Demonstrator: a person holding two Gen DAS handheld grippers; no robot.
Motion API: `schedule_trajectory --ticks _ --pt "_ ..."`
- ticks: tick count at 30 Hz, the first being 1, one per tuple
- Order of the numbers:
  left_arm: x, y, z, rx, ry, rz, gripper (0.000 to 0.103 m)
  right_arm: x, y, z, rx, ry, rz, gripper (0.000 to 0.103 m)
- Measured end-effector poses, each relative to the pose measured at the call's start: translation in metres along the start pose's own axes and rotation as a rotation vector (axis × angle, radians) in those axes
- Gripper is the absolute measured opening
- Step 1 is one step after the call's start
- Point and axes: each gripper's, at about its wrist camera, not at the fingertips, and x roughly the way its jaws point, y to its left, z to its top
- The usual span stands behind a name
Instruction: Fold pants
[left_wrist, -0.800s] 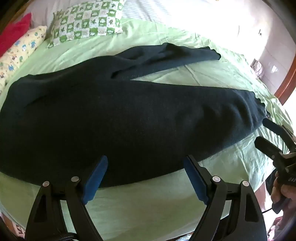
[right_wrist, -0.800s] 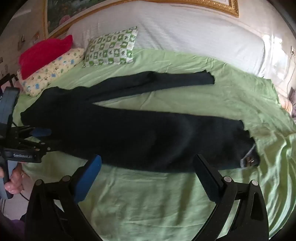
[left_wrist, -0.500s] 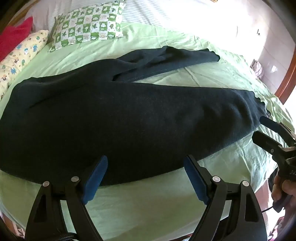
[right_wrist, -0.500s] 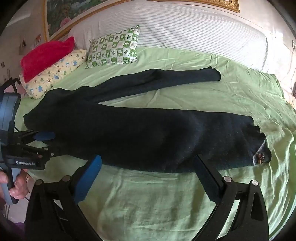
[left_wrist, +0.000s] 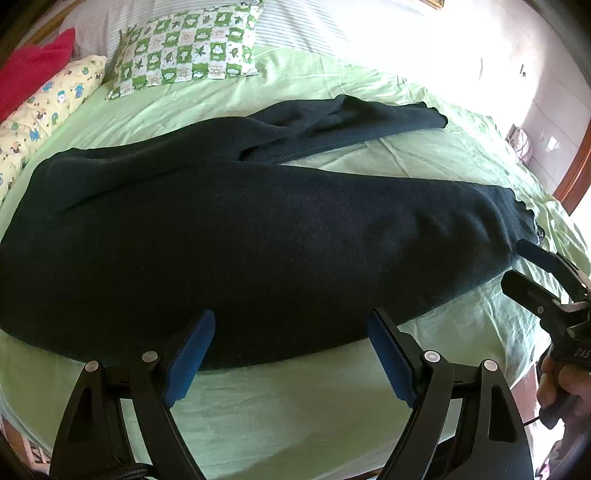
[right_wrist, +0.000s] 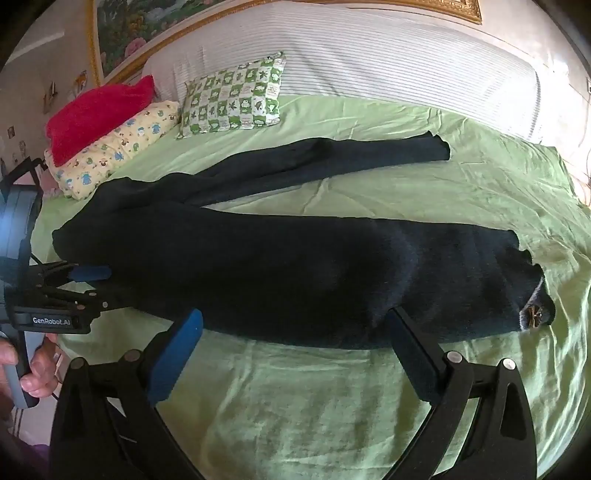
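Note:
Dark navy pants (left_wrist: 258, 240) lie spread on a green bed sheet (left_wrist: 295, 406), one leg across the front, the other (left_wrist: 351, 122) angled toward the back. In the right wrist view the pants (right_wrist: 295, 269) show a turned-up end with a button (right_wrist: 533, 315) at the right. My left gripper (left_wrist: 291, 347) is open and empty, its blue pads just above the pants' near edge. My right gripper (right_wrist: 295, 343) is open and empty over the near edge too. Each gripper shows in the other's view: the right one (left_wrist: 524, 266) at the pants' right end, the left one (right_wrist: 88, 280) at their left end.
A green checkered pillow (right_wrist: 232, 96), a yellow patterned pillow (right_wrist: 114, 147) and a red pillow (right_wrist: 96, 110) lie at the head of the bed. A striped white headboard (right_wrist: 369, 55) runs behind. A wooden bed frame (left_wrist: 572, 177) edges the right side.
Both grippers have moved closer to the pants and slightly lower. The right gripper has edged nearer the pants' right end. The pants have not moved.

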Motion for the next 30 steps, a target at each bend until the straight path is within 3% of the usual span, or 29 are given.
schedule_trajectory --ticks 30 --pt "0.0065 -0.0048 -0.0017 0.015 0.002 -0.024 0.085 -0.0021 -0.0056 0.0045 0.046 -0.006 0.034 0.099"
